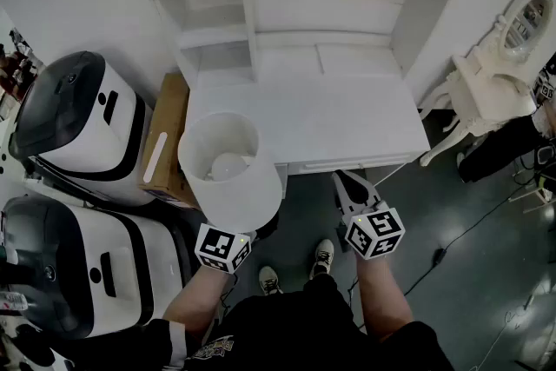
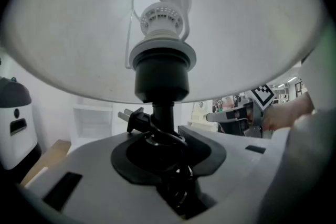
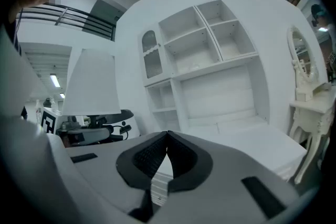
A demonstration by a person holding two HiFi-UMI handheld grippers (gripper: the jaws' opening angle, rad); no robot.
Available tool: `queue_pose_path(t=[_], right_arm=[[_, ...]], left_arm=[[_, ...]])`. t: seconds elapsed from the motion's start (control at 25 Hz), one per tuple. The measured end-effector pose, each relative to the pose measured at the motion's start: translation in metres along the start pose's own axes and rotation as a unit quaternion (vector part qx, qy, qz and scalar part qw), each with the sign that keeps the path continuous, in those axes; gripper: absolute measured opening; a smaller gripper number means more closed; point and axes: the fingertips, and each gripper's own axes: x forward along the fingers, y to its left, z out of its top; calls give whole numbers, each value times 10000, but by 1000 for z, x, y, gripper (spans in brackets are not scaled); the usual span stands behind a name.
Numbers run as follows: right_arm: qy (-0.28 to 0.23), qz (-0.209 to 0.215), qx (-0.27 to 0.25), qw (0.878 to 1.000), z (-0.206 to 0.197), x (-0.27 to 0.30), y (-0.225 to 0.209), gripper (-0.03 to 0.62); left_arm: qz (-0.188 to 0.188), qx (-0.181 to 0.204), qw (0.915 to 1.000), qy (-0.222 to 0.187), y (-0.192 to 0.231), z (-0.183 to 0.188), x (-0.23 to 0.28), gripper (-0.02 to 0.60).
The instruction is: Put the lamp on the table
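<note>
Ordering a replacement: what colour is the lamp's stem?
Black; the lamp stem shows best in the left gripper view.

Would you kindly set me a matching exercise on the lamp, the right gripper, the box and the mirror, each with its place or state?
1 lamp
2 right gripper
3 box
4 mirror

a jaws shut, empty
b right of the table
c held by the left gripper
d left of the table

Pairs: 1-c, 2-a, 3-d, 4-b.

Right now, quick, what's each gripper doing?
Left gripper: closed on the lamp, at its black stem.
Right gripper: closed, holding nothing.
</note>
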Motion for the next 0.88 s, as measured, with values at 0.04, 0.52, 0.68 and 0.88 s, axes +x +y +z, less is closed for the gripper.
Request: queue_pose_path(t=[0.04, 0.52, 0.68, 0.88], right_arm=[[-1, 0, 0, 10000, 0, -1, 1, 25], [-37, 81, 72, 9999, 0, -3, 3, 26], [-15, 82, 81, 9999, -1, -5, 2, 26], [-30, 119, 97, 9999, 2, -6, -1, 26]], left_arm=[[2, -2, 10000, 1, 0, 1, -1, 127], [9, 18, 10000, 0, -3, 2, -2, 127], [26, 6, 10000, -13, -4, 2, -2, 127], [49, 25, 10000, -49, -7, 5, 0, 127]])
